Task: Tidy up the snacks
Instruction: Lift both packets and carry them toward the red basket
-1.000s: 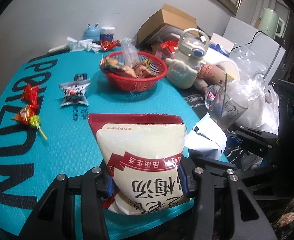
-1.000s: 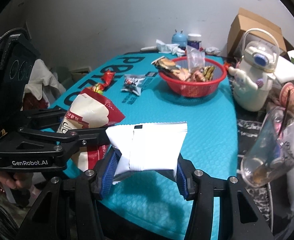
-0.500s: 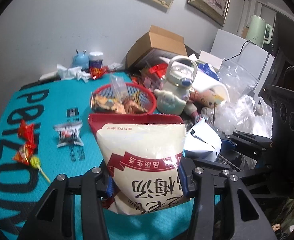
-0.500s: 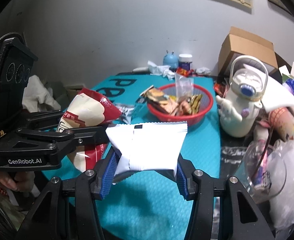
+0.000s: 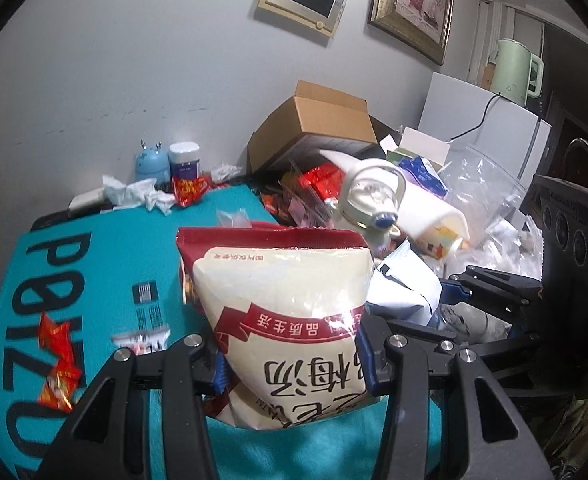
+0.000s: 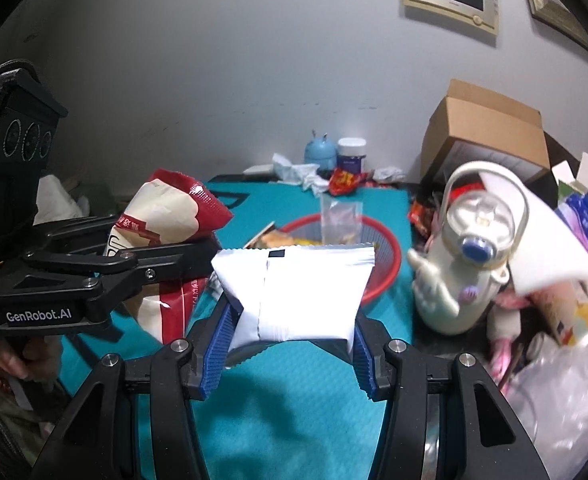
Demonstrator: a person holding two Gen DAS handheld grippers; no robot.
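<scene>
Both tools carry snacks near the red basket [image 6: 386, 256].
The left tool [image 5: 290, 364] grips the red-and-white bag [image 5: 290, 300]; the right tool [image 6: 290, 354] grips the white packet [image 6: 298, 292]. They should probably lower both gently into the basket.

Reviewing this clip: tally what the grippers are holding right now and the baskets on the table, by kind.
Red-and-white snack bag, clamped in the left gripper: 1
White snack packet, clamped in the right gripper: 1
Red basket: 1
Total: 3

Red basket [image 6: 388, 258] half behind white packet [image 6: 294, 292]

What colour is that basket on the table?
Red basket, clearest in the right wrist view.
</scene>
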